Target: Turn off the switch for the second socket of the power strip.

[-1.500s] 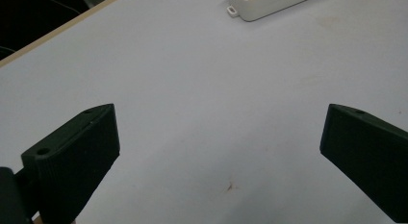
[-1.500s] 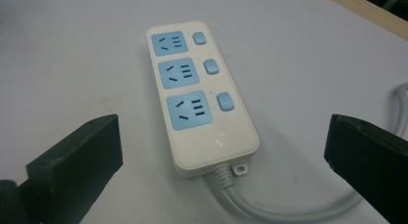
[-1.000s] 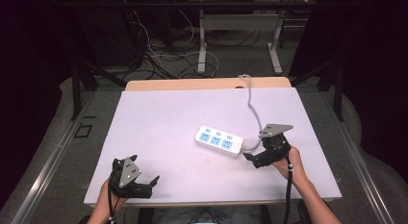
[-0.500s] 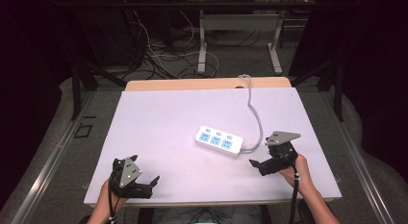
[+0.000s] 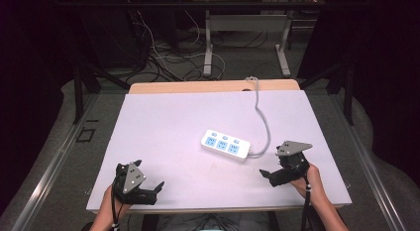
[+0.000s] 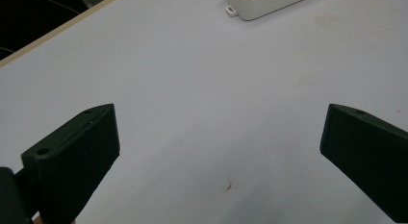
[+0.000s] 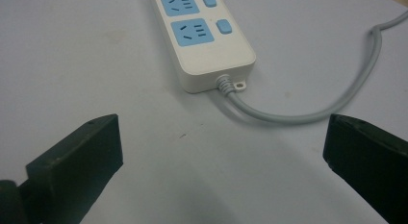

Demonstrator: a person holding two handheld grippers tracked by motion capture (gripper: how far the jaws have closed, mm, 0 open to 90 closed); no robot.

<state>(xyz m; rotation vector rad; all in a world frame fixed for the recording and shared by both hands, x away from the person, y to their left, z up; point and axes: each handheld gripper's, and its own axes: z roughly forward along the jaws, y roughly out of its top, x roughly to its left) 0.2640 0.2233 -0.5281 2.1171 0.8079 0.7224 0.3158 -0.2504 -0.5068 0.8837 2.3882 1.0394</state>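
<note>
A white power strip (image 5: 226, 144) with blue sockets lies near the middle of the white table (image 5: 173, 122), a little right of centre. Its grey cable (image 5: 262, 119) runs up to a hole at the table's far edge. The right gripper view shows the strip's cable end (image 7: 204, 41) just ahead of the wide-apart jaws. My right gripper (image 5: 267, 175) rests open on the table just right of and nearer than the strip, holding nothing. At the near left edge my left gripper (image 5: 156, 190) sits open and empty; a corner of the strip (image 6: 262, 3) lies far ahead of it.
Beyond the table's far wooden edge (image 5: 198, 86) the floor holds tangled cables (image 5: 158, 52) and the metal legs of another desk (image 5: 210, 42). Dark curtains close in on both sides.
My right gripper has drawn back from the power strip toward the near right edge of the table, its jaws staying open. The left gripper has not moved.
</note>
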